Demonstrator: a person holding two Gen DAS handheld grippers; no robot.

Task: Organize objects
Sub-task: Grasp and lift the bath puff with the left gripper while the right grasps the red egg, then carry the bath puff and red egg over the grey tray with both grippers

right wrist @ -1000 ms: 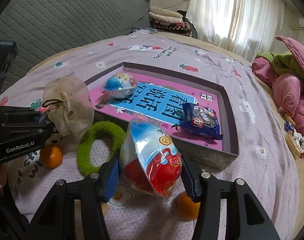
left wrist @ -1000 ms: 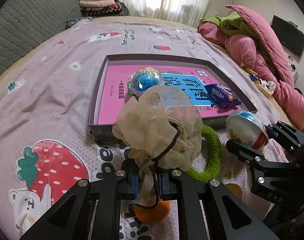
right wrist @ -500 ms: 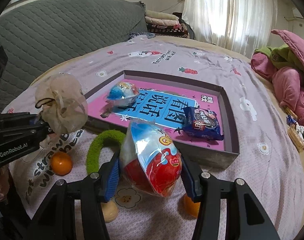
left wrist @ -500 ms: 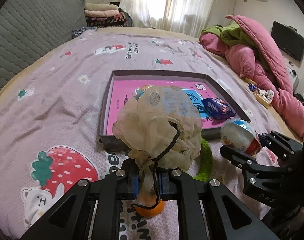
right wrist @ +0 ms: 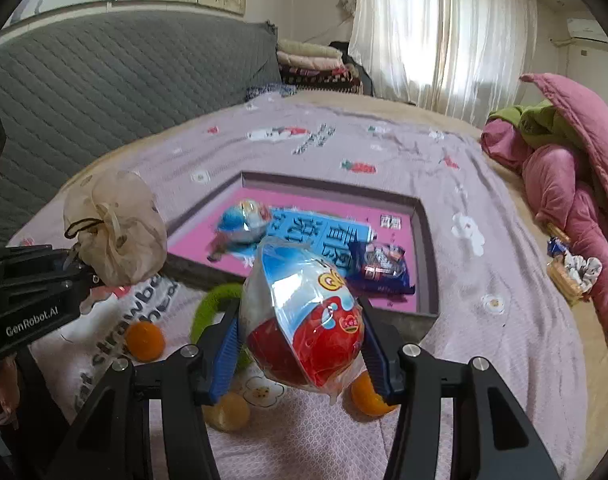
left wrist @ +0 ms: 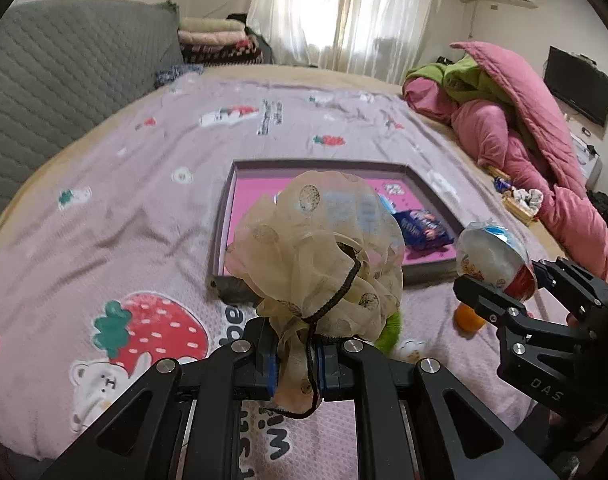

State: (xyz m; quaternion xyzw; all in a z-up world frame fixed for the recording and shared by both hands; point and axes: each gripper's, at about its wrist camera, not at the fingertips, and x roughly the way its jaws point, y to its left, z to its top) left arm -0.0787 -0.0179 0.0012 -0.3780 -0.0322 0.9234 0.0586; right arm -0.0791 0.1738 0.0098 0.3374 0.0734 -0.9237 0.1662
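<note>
A sheer beige gauze pouch point(left wrist: 320, 256), a glossy foil-wrapped red-and-white egg point(right wrist: 304, 316), and a matt knitted lilac bedspread point(left wrist: 115, 200).

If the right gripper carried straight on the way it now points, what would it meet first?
Probably the near wall of the tray, just beyond the surprise egg held by the right gripper. The blue snack packet inside lies further along. Depth is hard to judge through the fisheye.
</note>
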